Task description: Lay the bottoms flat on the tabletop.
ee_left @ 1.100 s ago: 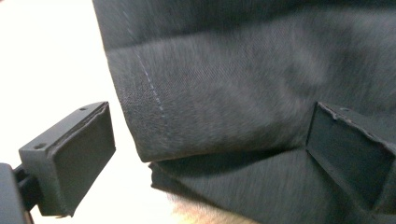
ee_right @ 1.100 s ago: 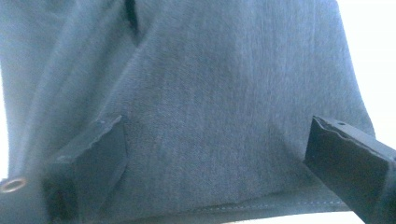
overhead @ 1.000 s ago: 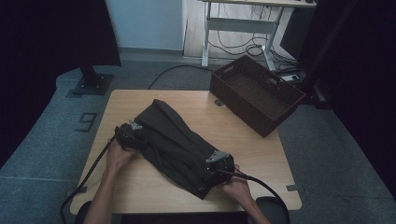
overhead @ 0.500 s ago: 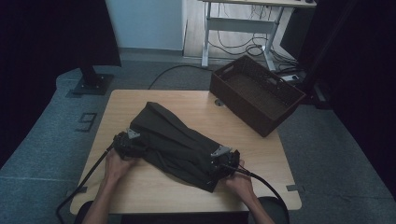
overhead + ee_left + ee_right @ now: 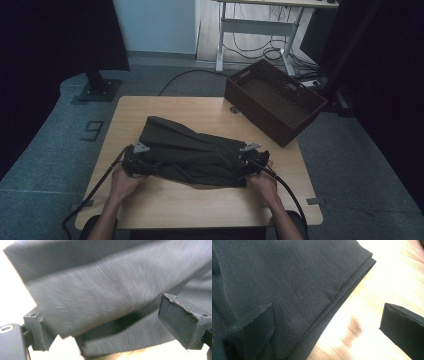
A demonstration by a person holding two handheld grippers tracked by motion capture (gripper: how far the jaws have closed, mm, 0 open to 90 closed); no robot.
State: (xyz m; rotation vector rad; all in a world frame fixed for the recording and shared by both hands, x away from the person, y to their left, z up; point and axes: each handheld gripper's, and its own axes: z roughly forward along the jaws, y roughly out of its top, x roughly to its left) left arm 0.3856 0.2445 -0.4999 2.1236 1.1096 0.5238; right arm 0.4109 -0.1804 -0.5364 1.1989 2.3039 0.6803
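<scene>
A dark cloth lies rumpled across the middle of the wooden table. My left gripper is at the cloth's left end and my right gripper at its right end, each held in a hand. In the left gripper view a thick fold of cloth hangs between the jaws of the left gripper, which have just been closing but stand wide apart. In the right gripper view the right gripper is open: one jaw rests over the hemmed cloth, the other over bare wood.
A dark woven basket stands at the table's back right corner, overhanging the edge. Bare wood runs along the table's near edge and far left. Cables trail from both grippers off the near edge. A desk frame stands beyond.
The cloth has swung from a diagonal lie to run across the table. My left hand came nearer to the front edge; my right hand moved right and away from it.
</scene>
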